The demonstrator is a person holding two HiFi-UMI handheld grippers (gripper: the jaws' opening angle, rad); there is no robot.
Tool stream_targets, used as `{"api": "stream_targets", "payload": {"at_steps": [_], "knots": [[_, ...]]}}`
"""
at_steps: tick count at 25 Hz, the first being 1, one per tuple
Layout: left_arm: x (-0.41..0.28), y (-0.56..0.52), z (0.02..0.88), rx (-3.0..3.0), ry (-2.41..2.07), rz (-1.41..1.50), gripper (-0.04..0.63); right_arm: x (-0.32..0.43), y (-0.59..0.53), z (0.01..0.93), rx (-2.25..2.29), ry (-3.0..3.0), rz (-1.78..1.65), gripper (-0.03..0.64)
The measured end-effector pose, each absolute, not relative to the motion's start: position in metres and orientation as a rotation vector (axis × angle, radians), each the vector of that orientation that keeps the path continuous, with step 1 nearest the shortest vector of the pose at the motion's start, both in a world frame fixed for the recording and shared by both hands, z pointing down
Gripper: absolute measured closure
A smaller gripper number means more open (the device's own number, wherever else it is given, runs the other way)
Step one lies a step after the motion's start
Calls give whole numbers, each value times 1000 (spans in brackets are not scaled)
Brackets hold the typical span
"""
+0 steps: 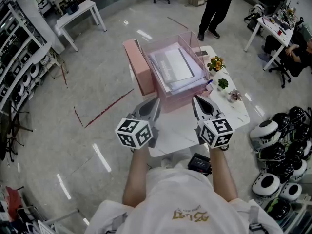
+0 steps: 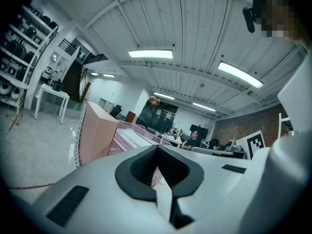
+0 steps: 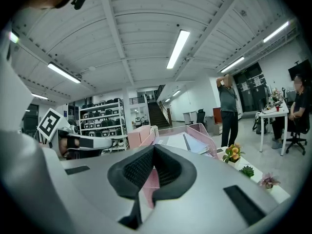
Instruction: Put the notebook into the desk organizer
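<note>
Item: notebook [image 1: 176, 65], grey-white, lying flat on a stack inside the pink organizer [image 1: 191, 39] on the white bench [image 1: 236, 115]. I judge it light, fairly stiff and smooth-covered, best pinched at its near edge. Left gripper [image 1: 152, 104] and right gripper [image 1: 199, 103]: fingers pressed together, empty, just short of the organizer.

standing person [image 1: 215, 9] cut off at top

Glossy grey floor [image 1: 48, 130] (red tape lines [image 1: 105, 110] on it), white side table [image 1: 80, 9], wall shelving [image 1: 22, 65], strip lights [image 2: 150, 53] overhead
</note>
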State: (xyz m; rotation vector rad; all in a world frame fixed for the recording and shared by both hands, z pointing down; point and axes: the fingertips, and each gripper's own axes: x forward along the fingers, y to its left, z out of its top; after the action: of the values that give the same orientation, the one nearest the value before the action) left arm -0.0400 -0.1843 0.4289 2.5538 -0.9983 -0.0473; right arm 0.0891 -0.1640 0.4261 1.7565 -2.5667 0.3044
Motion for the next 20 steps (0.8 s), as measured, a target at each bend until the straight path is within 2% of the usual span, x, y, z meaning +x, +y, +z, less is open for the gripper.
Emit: {"api": "stream_targets", "payload": {"at_steps": [20], "knots": [[-35, -190, 432, 2553, -949, -44, 578, 92, -165, 428, 1775, -2546, 317, 607]]}}
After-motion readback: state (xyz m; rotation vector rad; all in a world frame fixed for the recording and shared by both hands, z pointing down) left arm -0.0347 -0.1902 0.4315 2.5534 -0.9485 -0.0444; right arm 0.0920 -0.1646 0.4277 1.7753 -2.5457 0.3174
